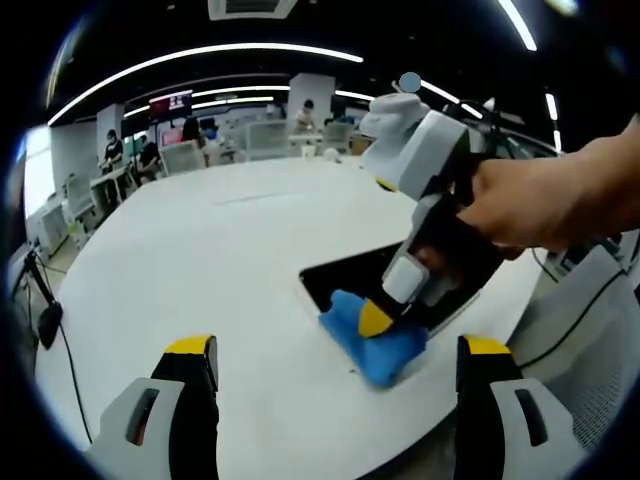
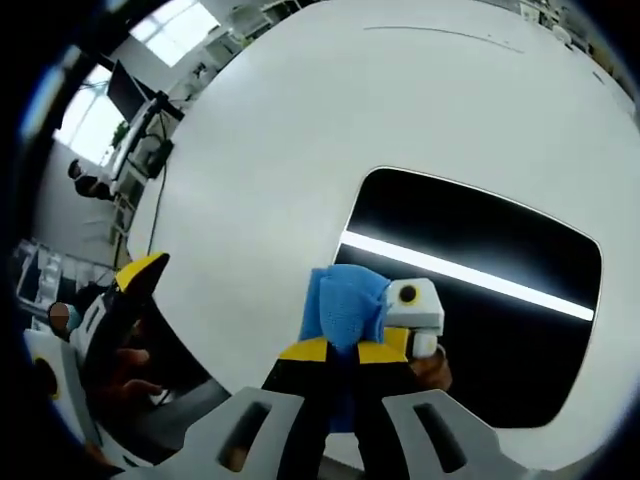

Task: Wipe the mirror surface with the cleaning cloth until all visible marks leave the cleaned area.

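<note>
A dark rectangular mirror (image 2: 480, 300) lies flat on the round white table (image 2: 300, 130), reflecting ceiling light strips. My right gripper (image 2: 345, 350) is shut on a blue cleaning cloth (image 2: 345, 305) and presses it on the mirror's near-left edge. In the left gripper view the right gripper (image 1: 385, 318) comes in from the right, held by a hand (image 1: 550, 195), with the blue cloth (image 1: 375, 345) bunched under its tip at the mirror's (image 1: 345, 275) corner. My left gripper (image 1: 335, 375) hovers open above the table, apart from the cloth.
The white table (image 1: 200, 240) spreads wide to the left and back. Desks, chairs, a screen (image 1: 170, 102) and several people stand at the far side of the room. A cable and stand (image 1: 45, 320) hang off the table's left edge.
</note>
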{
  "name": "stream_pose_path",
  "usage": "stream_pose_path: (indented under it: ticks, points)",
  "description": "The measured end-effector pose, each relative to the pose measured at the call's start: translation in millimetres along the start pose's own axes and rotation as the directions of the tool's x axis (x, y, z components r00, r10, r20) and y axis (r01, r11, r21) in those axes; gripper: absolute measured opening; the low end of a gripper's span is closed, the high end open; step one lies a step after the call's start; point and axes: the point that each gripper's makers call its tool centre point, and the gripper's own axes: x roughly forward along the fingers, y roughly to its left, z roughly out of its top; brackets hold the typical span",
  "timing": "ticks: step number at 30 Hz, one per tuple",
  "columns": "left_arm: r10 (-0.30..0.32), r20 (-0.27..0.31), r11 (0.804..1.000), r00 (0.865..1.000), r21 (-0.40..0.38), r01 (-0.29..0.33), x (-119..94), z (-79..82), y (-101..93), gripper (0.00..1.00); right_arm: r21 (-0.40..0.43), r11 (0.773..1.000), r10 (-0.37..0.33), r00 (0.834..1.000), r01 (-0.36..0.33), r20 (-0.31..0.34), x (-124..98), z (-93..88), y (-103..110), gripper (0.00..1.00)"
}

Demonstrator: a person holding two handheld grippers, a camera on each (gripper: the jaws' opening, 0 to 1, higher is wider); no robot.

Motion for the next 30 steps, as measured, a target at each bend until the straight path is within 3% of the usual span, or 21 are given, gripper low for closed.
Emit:
stream_pose_path:
  ticks: [17,30]
  points:
    - [0.001,0.004,1.0,1.0,-0.023,-0.001,2,-1.8,3.1,1.0,0.006,1.0,-0.002,1.0,0.002,0.007,2,15.8,-7,0.02]
    - [-0.004,-0.004,1.0,1.0,-0.021,0.004,2,-3.6,2.5,1.0,-0.046,0.999,-0.005,1.0,0.004,-0.01,5,33.5,-14,0.02]
